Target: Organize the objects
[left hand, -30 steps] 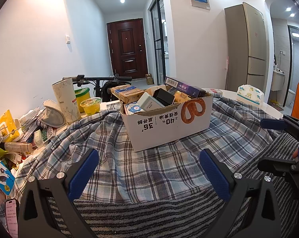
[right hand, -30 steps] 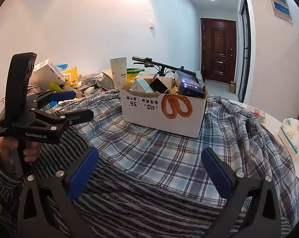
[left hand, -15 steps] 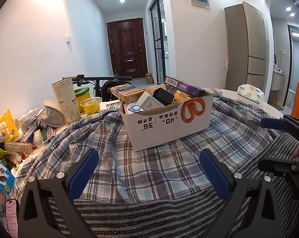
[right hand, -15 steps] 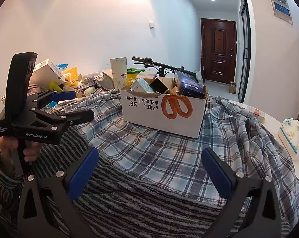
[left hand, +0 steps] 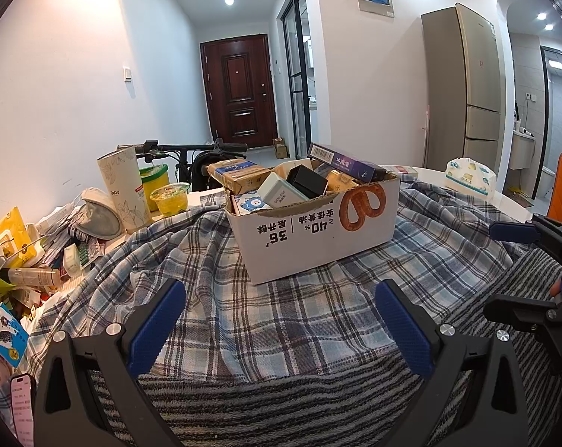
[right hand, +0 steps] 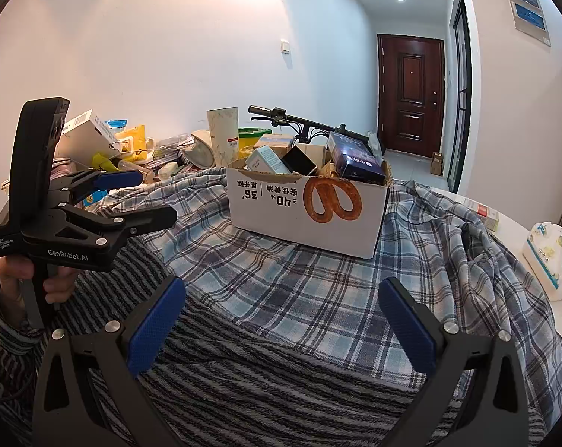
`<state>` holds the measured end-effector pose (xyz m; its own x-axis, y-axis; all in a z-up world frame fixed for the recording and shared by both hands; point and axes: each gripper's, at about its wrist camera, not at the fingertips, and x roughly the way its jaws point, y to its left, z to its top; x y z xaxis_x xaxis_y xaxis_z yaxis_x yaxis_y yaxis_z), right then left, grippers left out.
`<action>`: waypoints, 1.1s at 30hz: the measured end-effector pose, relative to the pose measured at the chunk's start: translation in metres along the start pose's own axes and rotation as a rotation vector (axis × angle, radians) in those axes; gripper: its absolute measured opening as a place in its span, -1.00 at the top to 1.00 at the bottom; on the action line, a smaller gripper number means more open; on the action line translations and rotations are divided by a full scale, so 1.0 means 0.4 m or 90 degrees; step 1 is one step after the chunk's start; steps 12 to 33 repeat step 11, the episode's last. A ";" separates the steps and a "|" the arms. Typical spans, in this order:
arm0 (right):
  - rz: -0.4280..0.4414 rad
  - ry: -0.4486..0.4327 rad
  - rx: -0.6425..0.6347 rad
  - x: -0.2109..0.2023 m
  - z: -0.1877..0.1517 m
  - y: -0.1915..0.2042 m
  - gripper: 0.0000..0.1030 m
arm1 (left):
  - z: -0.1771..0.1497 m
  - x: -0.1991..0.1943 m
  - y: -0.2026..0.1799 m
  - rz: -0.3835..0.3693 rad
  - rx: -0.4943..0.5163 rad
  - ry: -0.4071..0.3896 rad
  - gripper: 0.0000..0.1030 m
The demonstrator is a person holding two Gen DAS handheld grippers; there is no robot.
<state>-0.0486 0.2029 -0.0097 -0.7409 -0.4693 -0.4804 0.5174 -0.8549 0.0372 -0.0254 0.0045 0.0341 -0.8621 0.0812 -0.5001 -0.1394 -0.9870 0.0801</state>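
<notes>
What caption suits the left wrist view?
Open left gripper faces a cardboard box of small packages on plaid cloth.

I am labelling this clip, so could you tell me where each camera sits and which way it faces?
Left wrist: rides the left gripper, facing the cardboard box and hallway door; its blue pads show, with the right gripper at the right edge.
Right wrist: rides the right gripper, facing the box from its right; the left gripper and the hand holding it show on the left.
Shared: box, plaid cloth, door.

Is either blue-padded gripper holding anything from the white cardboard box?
No, the left gripper and right gripper are open, short of the white cardboard box.
</notes>
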 end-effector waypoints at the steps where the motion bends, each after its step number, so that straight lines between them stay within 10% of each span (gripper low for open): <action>1: 0.000 0.000 0.000 0.000 0.000 0.000 -1.00 | 0.002 0.002 0.002 0.000 0.000 0.001 -1.00; 33: -0.001 0.005 0.000 0.003 -0.002 -0.002 -1.00 | -0.004 0.003 -0.005 0.002 0.006 -0.004 -1.00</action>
